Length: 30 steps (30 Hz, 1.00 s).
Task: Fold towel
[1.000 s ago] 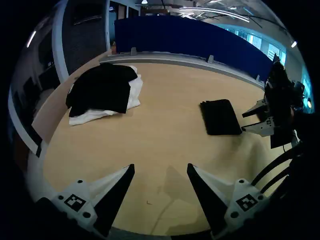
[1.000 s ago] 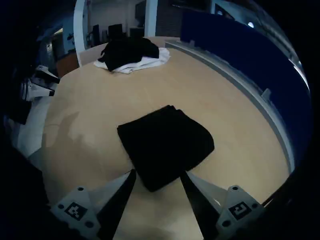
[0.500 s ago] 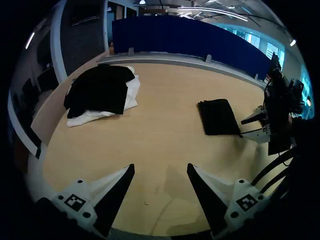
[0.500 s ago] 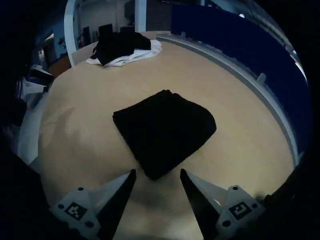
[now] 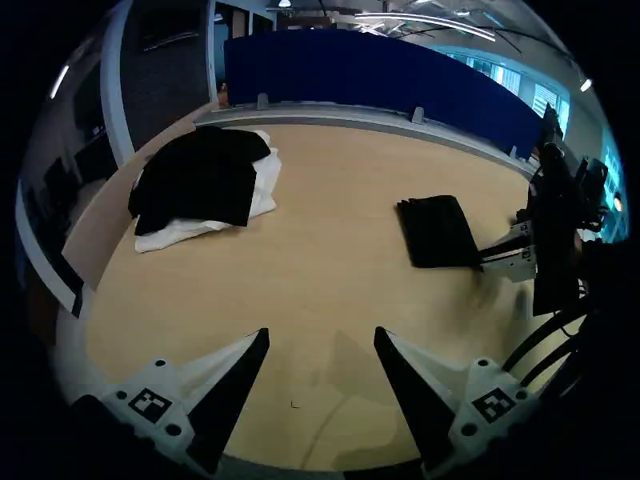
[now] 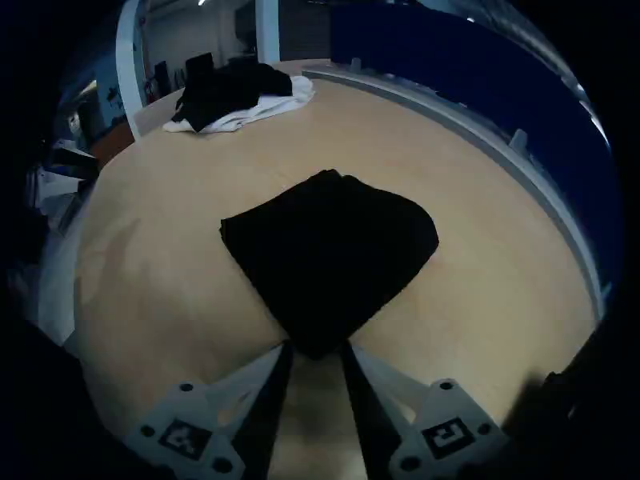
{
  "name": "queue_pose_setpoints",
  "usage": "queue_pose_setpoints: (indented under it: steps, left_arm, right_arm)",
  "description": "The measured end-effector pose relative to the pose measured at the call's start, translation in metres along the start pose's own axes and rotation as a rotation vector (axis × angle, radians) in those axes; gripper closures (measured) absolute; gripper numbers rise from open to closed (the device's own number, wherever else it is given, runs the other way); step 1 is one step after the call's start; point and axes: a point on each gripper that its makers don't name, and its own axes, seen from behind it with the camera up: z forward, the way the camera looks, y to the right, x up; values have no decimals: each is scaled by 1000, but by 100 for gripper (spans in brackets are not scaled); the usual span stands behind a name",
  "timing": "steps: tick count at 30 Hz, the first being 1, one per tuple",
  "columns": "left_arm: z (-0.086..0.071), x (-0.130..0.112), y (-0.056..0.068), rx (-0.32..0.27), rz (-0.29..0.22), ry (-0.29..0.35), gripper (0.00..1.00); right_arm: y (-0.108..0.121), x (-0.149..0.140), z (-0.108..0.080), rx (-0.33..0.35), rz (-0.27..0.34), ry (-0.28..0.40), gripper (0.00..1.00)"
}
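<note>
- The right gripper (image 6: 316, 350) has its fingers drawn in on the near corner of the black folded towel (image 6: 332, 248). That corner fills the narrow gap between the tips, so it is grasping the towel.
- In the left gripper view the right gripper (image 5: 485, 256) meets the towel (image 5: 436, 232) at its right edge, low over the desk (image 5: 320, 264).
- The left gripper (image 5: 320, 332) is released, fingers spread wide, hanging above bare wood near the desk's front edge, well apart from the towel.
- The towel lies flat on the right half of the desk (image 6: 488, 264), with bare wood along all its sides.
- A pile of black and white cloths (image 5: 200, 184) sits by the far left corner of the desk, well apart from the towel, with open wood between them; the right gripper view shows the pile (image 6: 232, 96) at the far end.
- A blue divider (image 5: 384, 76) runs along the far edge of the desk.
</note>
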Motion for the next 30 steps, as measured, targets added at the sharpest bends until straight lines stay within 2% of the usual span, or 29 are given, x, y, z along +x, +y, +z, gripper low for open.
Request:
queue_pose_setpoints:
  steps: [2,6,8,16,22,30]
  left_arm:
    - [-1,1,0,0,0,1,3]
    - [0,0,-1,1,0,0,2]
    - [1,-1,-1,1,1,-2,3]
    - [-1,1,0,-2,6,-1,3]
    - [-3,6,0,-6,10,7,2]
    - [-5,18,2,-12,16,32,2]
  right_arm:
    - [1,-1,3,-5,9,2,74]
    - [3,2,6,-9,32,9,79]
    - [4,4,5,-12,44,13,89]
    - [7,10,-2,-13,47,24,91]
    - [14,38,-21,-29,28,70,92]
    - [24,103,-62,-41,2,172,92]
